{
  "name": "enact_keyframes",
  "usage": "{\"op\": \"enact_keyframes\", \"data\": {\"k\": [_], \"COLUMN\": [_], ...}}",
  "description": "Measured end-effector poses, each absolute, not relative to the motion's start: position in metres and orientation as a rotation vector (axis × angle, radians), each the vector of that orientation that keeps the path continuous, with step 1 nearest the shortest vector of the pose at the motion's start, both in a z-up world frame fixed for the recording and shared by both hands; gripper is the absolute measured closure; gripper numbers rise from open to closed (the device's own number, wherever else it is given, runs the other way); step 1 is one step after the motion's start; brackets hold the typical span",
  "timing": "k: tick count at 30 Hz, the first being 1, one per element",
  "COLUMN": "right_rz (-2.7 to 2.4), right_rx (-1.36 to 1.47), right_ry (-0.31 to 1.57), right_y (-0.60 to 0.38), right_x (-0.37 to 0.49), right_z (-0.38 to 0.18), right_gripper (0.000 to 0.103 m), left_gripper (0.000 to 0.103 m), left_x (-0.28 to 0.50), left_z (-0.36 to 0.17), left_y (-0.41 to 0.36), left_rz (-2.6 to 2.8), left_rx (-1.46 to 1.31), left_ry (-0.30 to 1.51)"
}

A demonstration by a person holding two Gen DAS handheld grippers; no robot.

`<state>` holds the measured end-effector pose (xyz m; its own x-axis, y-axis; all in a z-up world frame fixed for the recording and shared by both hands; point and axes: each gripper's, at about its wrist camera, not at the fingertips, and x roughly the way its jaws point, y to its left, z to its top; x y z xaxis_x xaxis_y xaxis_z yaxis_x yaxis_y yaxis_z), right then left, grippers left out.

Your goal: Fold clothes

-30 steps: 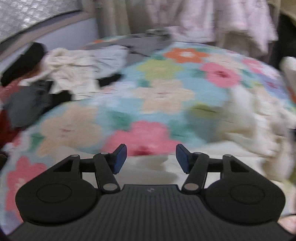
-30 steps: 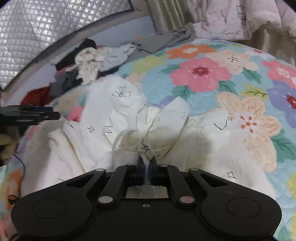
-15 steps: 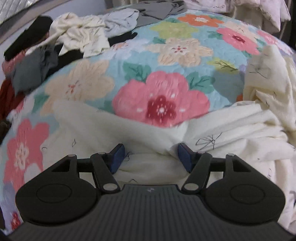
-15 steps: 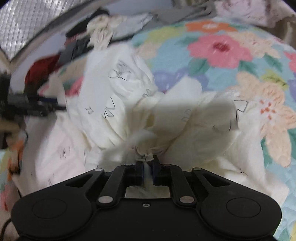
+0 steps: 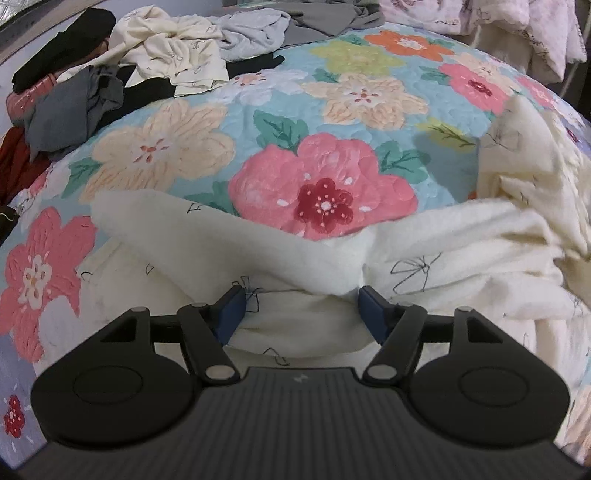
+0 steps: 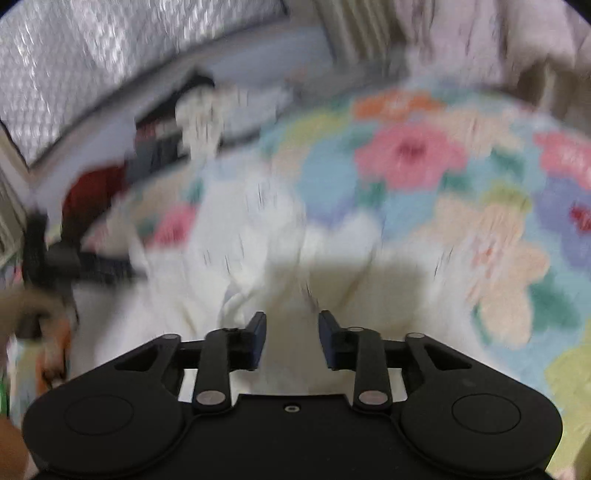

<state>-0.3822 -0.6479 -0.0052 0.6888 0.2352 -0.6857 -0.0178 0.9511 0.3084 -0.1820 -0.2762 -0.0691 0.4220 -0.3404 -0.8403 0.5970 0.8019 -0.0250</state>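
A cream garment (image 5: 443, 266) with small black bow prints lies crumpled on the floral quilt (image 5: 325, 110). My left gripper (image 5: 301, 310) points down at its near edge. Its jaws are opening, and a rolled fold of the cloth lies between the blue pads (image 5: 231, 308) without being pinched. In the blurred right wrist view the same garment (image 6: 258, 229) spreads below my right gripper (image 6: 291, 339). That gripper's jaws are opening and nothing is clamped between them. The left gripper (image 6: 92, 266) shows there as a dark shape at the left, with a hand (image 6: 22, 310) behind it.
A heap of mixed clothes (image 5: 110, 74) in black, grey, cream and red lies at the far left of the bed. A pale pink quilted blanket (image 5: 517, 22) hangs at the back right. A silver quilted panel (image 6: 110, 55) covers the wall behind.
The right gripper has let go of the bunched cream cloth, its jaws have parted and it has lifted. The left gripper has come down over the garment's edge, its jaws slightly wider.
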Motion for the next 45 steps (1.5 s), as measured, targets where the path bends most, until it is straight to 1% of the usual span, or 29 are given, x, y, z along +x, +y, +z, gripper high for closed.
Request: {"op": "enact_keyframes", "data": {"k": [1, 2, 4, 6, 9, 13, 16, 19, 20, 21, 22, 23, 25, 27, 28, 29, 30, 31, 32, 34, 40, 42, 43, 44, 45], "right_rz": [0.139, 0.131, 0.114, 0.129, 0.174, 0.224, 0.226, 0.204, 0.223, 0.244, 0.258, 0.271, 0.255, 0.239, 0.222, 0.204, 0.189, 0.170, 0.151, 0.095, 0.002, -0.018, -0.028, -0.023, -0.016], "right_rx": [0.277, 0.260, 0.202, 0.136, 0.087, 0.138, 0.141, 0.171, 0.187, 0.191, 0.176, 0.164, 0.172, 0.180, 0.186, 0.184, 0.182, 0.182, 0.182, 0.188, 0.132, 0.120, 0.115, 0.125, 0.145], "right_ry": [0.774, 0.761, 0.757, 0.787, 0.848, 0.937, 0.969, 0.936, 0.926, 0.911, 0.902, 0.891, 0.839, 0.786, 0.756, 0.731, 0.709, 0.686, 0.662, 0.616, 0.420, 0.425, 0.435, 0.460, 0.484], "right_y": [-0.646, -0.643, -0.635, -0.625, -0.618, -0.624, -0.620, -0.613, -0.612, -0.610, -0.608, -0.607, -0.612, -0.617, -0.621, -0.623, -0.626, -0.630, -0.633, -0.640, -0.646, -0.648, -0.648, -0.650, -0.652], "right_x": [-0.380, -0.376, -0.361, -0.338, -0.306, -0.271, -0.260, -0.265, -0.267, -0.270, -0.274, -0.277, -0.280, -0.283, -0.286, -0.287, -0.289, -0.290, -0.291, -0.290, -0.306, -0.315, -0.321, -0.326, -0.331], "right_z": [0.003, 0.009, 0.021, 0.025, 0.018, -0.001, -0.018, -0.033, -0.037, -0.039, -0.038, -0.037, -0.028, -0.018, -0.013, -0.008, -0.004, 0.001, 0.007, 0.023, 0.080, 0.083, 0.080, 0.073, 0.063], "right_gripper": [0.064, 0.057, 0.047, 0.047, 0.041, 0.041, 0.039, 0.039, 0.042, 0.050, 0.081, 0.093, 0.093, 0.093, 0.093, 0.093, 0.093, 0.094, 0.094, 0.094, 0.095, 0.095, 0.095, 0.095, 0.095], "left_gripper": [0.035, 0.035, 0.035, 0.035, 0.035, 0.035, 0.030, 0.029, 0.029, 0.029, 0.025, 0.022, 0.019, 0.035, 0.051, 0.064, 0.069, 0.076, 0.079, 0.079, 0.080, 0.079, 0.076, 0.065, 0.060], "left_x": [-0.181, -0.179, -0.178, -0.181, -0.183, -0.176, -0.165, -0.149, -0.142, -0.135, -0.132, -0.129, -0.122, -0.127, -0.129, -0.132, -0.134, -0.136, -0.142, -0.153, -0.161, -0.163, -0.164, -0.166, -0.167], "left_z": [-0.069, -0.069, -0.068, -0.059, -0.040, -0.018, -0.021, -0.044, -0.052, -0.061, -0.066, -0.070, -0.078, -0.078, -0.077, -0.076, -0.074, -0.071, -0.068, -0.063, -0.050, -0.041, -0.037, -0.034, -0.032], "left_y": [-0.277, -0.278, -0.280, -0.281, -0.279, -0.284, -0.299, -0.311, -0.313, -0.315, -0.316, -0.316, -0.318, -0.322, -0.322, -0.322, -0.322, -0.323, -0.327, -0.333, -0.334, -0.332, -0.332, -0.332, -0.332], "left_rz": [-0.594, -0.588, -0.581, -0.576, -0.591, -0.690, -0.743, -0.683, -0.665, -0.647, -0.647, -0.652, -0.663, -0.693, -0.706, -0.719, -0.743, -0.780, -0.808, -0.844, -0.842, -0.847, -0.853, -0.860, -0.865], "left_rx": [0.292, 0.287, 0.294, 0.306, 0.280, 0.220, 0.244, 0.262, 0.246, 0.230, 0.211, 0.190, 0.149, 0.183, 0.196, 0.209, 0.231, 0.260, 0.326, 0.426, 0.434, 0.436, 0.445, 0.453, 0.462], "left_ry": [0.977, 0.985, 0.991, 0.972, 0.938, 0.934, 0.989, 1.085, 1.114, 1.143, 1.153, 1.157, 1.165, 1.104, 1.072, 1.040, 1.014, 0.985, 0.938, 0.869, 0.816, 0.791, 0.778, 0.766, 0.754]}}
